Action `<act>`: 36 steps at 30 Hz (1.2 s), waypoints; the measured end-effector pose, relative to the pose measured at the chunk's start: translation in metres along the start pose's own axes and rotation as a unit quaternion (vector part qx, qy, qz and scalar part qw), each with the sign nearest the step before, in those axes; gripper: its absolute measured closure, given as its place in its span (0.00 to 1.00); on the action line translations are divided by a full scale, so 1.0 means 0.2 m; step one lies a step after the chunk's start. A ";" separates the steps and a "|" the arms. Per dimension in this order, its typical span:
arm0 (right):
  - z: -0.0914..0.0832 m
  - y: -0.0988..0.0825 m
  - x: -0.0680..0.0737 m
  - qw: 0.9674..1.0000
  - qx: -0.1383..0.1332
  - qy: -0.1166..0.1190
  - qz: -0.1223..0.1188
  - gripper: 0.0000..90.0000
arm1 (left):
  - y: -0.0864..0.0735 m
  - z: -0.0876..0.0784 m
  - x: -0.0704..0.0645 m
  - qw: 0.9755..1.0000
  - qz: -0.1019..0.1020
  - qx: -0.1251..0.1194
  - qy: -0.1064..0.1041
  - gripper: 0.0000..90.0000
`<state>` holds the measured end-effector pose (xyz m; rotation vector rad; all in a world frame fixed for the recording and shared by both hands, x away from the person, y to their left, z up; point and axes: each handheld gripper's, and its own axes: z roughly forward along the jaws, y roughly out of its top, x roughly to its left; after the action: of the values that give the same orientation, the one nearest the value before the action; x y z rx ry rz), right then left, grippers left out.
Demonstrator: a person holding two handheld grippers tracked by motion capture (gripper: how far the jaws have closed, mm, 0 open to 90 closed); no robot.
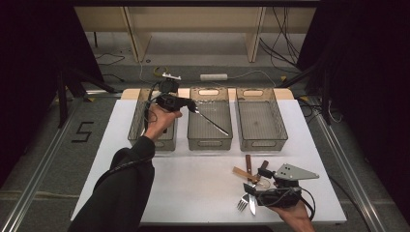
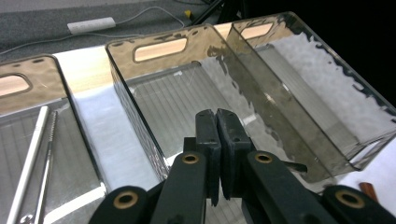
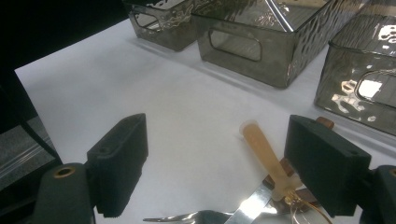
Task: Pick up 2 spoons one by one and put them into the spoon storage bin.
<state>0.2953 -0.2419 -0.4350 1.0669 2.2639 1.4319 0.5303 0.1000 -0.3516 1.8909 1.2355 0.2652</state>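
A: Let's start at our left tongs [image 2: 217, 154]. In the left gripper view the jaws are pressed flat together, and from above a thin piece of cutlery [image 1: 211, 121] runs out from them, slanting down into the middle bin [image 1: 209, 141]. So we read them as clenched on that piece. Whether it is a knife or a spoon we cannot tell.

B: Agreed. And our right tongs [image 3: 233, 168] are released, jaws spread wide, low over the counter [image 3: 140, 93] with nothing between the pads.

A: Just ahead of them lies the pile still to be sorted: a fork [image 1: 242, 202], a knife blade [image 1: 252, 205], a pale-handled utensil [image 3: 264, 154] and some dark wooden handles [image 1: 248, 164], all crossing one another near the counter's front right corner.

B: Moving out, the left bin [image 2: 28, 140] already holds long metal pieces [image 2: 30, 158]. The right bin [image 1: 261, 118] looks empty to us.

A: So we judge the sorting as partly done: some in the left bin, one about to go into the middle, and the heap by our right hand [image 1: 297, 217] left to clear.
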 end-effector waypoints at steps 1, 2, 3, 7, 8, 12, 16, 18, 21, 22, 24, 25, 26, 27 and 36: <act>0.00 0.00 0.00 1.000 0.001 0.001 0.000 0.25 | 0.00 0.02 0.00 1.000 -0.001 0.002 -0.001 0.97; 0.00 0.00 0.00 1.000 0.000 0.001 0.000 0.25 | 0.00 0.03 0.00 1.000 0.004 0.006 -0.001 0.97; 0.00 0.00 0.00 1.000 0.001 0.001 -0.001 0.25 | 0.00 0.05 0.00 1.000 0.004 0.004 0.000 0.97; 0.00 0.00 0.00 1.000 -0.001 0.002 -0.001 0.25 | 0.00 0.09 0.00 1.000 0.006 0.009 0.001 0.97; -0.01 0.00 0.00 1.000 0.000 0.002 0.000 0.25 | 0.00 0.10 0.00 1.000 0.006 0.010 0.001 0.97; -0.01 0.00 0.00 1.000 0.000 0.002 0.001 0.25 | 0.00 0.11 0.00 1.000 0.007 0.013 0.003 0.97; -0.01 0.00 0.00 1.000 0.002 0.003 0.000 0.25 | -0.01 0.13 0.03 1.000 -0.001 0.009 0.003 0.97; -0.01 0.00 0.00 1.000 0.001 0.003 -0.001 0.25 | -0.02 0.14 0.03 1.000 -0.002 0.015 0.004 0.96; 0.00 0.00 0.00 1.000 0.000 0.003 0.000 0.25 | -0.03 0.16 0.03 1.000 -0.003 0.007 0.011 0.94; 0.00 0.00 0.00 1.000 0.000 0.003 0.000 0.25 | -0.03 0.16 0.03 1.000 -0.006 0.003 0.009 0.91; 0.00 0.00 0.00 1.000 0.000 0.003 -0.001 0.25 | -0.03 0.16 0.03 1.000 -0.005 -0.003 0.009 0.81; 0.00 0.00 0.00 1.000 0.000 0.003 0.000 0.25 | -0.02 0.16 0.03 1.000 -0.003 -0.005 0.011 0.79; 0.00 0.00 0.00 1.000 0.000 0.003 0.000 0.25 | -0.02 0.16 0.02 1.000 0.001 -0.011 0.011 0.75; 0.00 0.00 0.00 1.000 0.000 0.003 0.000 0.25 | -0.02 0.16 0.02 1.000 0.002 -0.015 0.011 0.72; 0.00 0.00 0.00 1.000 0.000 0.003 0.001 0.25 | -0.01 0.09 0.00 1.000 0.002 -0.021 -0.015 0.59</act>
<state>0.2953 -0.2425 -0.4349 1.0655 2.2665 1.4379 0.5392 0.0914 -0.3635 1.8544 1.1979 0.2630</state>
